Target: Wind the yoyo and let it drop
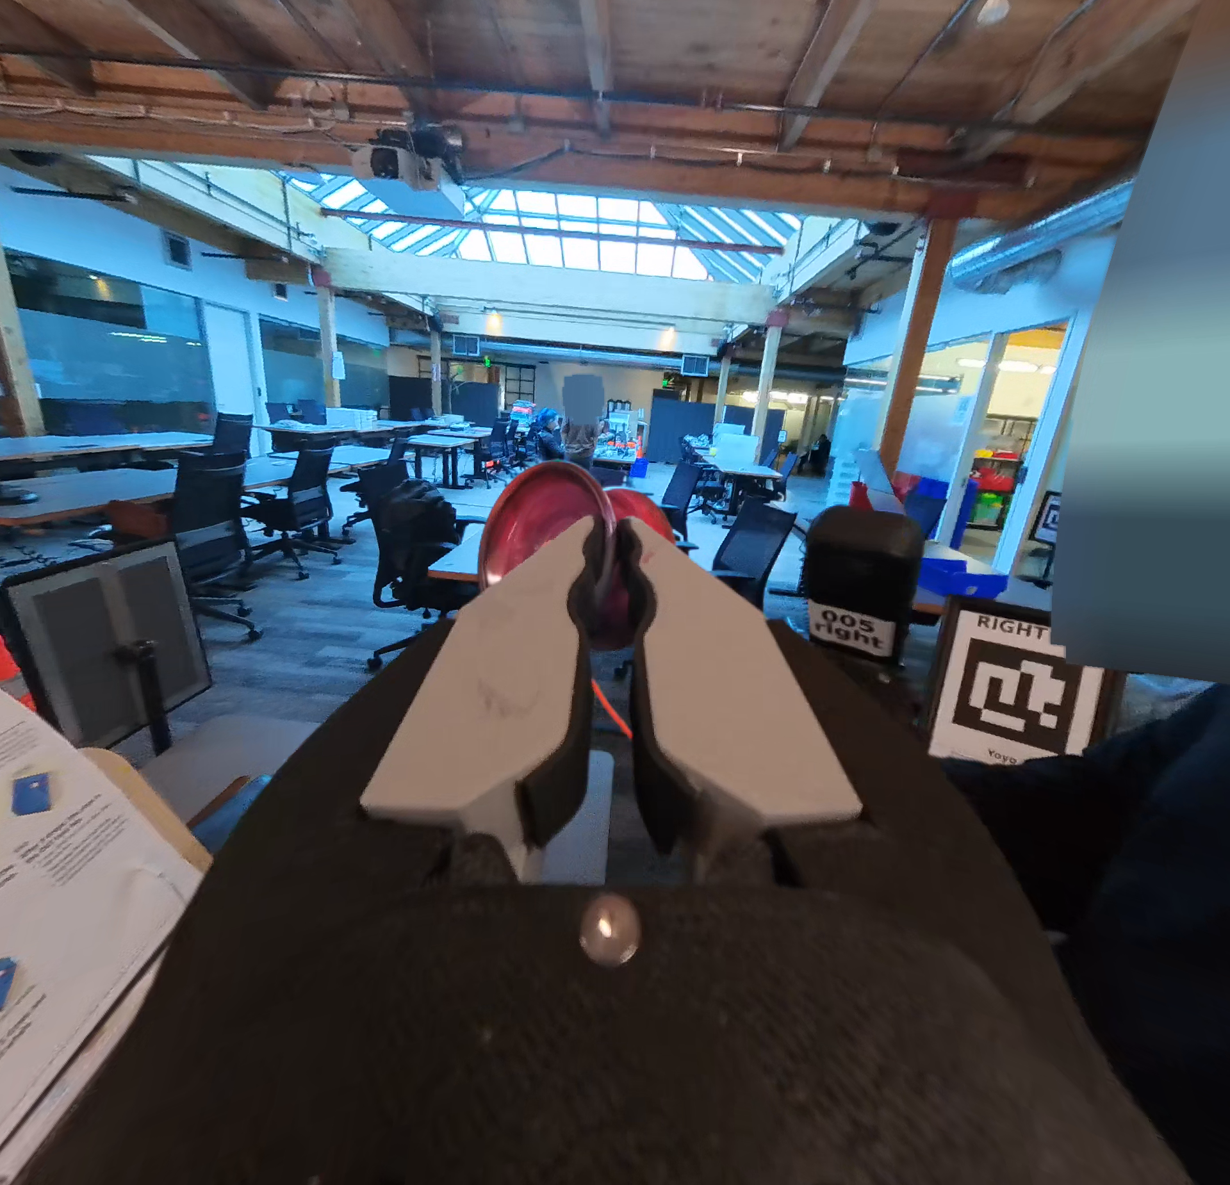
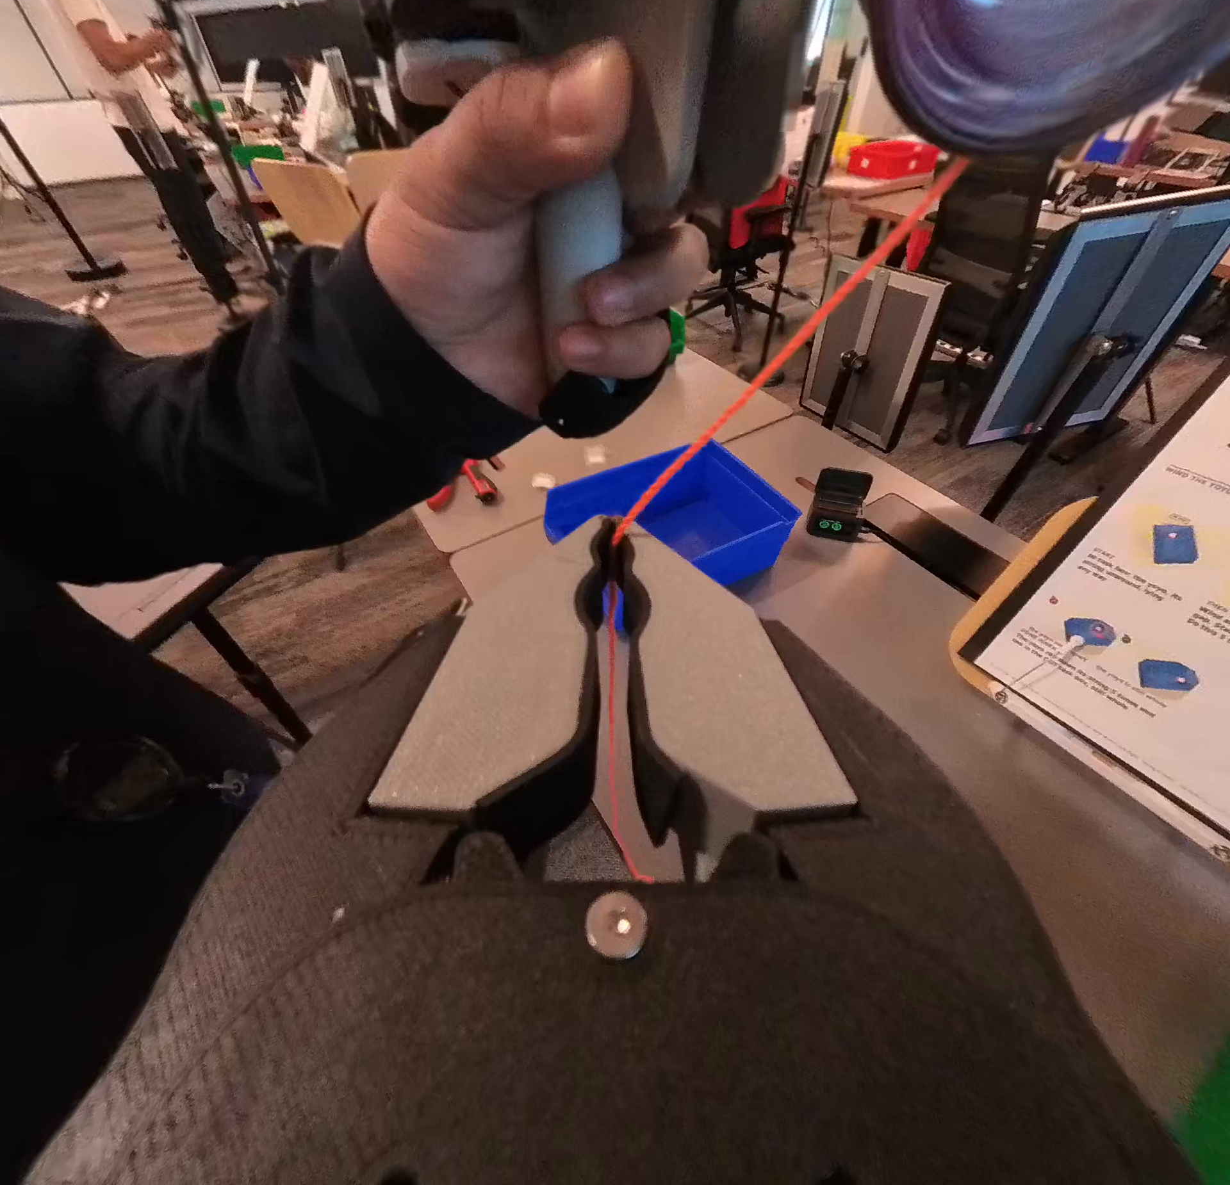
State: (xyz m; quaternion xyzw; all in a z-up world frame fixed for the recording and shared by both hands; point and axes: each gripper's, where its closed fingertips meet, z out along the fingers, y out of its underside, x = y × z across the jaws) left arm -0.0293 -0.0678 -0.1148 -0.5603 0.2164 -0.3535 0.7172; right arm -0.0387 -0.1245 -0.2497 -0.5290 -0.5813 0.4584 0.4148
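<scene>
My left gripper [image 1: 609, 529] is shut on the rim of a red yoyo [image 1: 532, 527] and holds it up in the air; both pads press on one disc's edge. The yoyo also shows blurred at the top right of the right wrist view [image 2: 1038, 42]. An orange string [image 2: 785, 348] runs taut from the yoyo down to my right gripper [image 2: 614, 534], which is shut on the string at its fingertips; the string goes on between the fingers toward the gripper body. A short piece of the string [image 1: 611, 710] hangs below the yoyo in the left wrist view.
A blue bin [image 2: 725, 521] stands on the grey table [image 2: 885, 620] just beyond my right gripper. A small black device [image 2: 837, 504], red pliers [image 2: 466, 484] and an instruction sheet [image 2: 1131, 620] lie nearby. A hand [image 2: 506, 235] holds the left gripper's handle. Office chairs and desks fill the room. The tips of one gripper are about 15 cm away from the tips of the other.
</scene>
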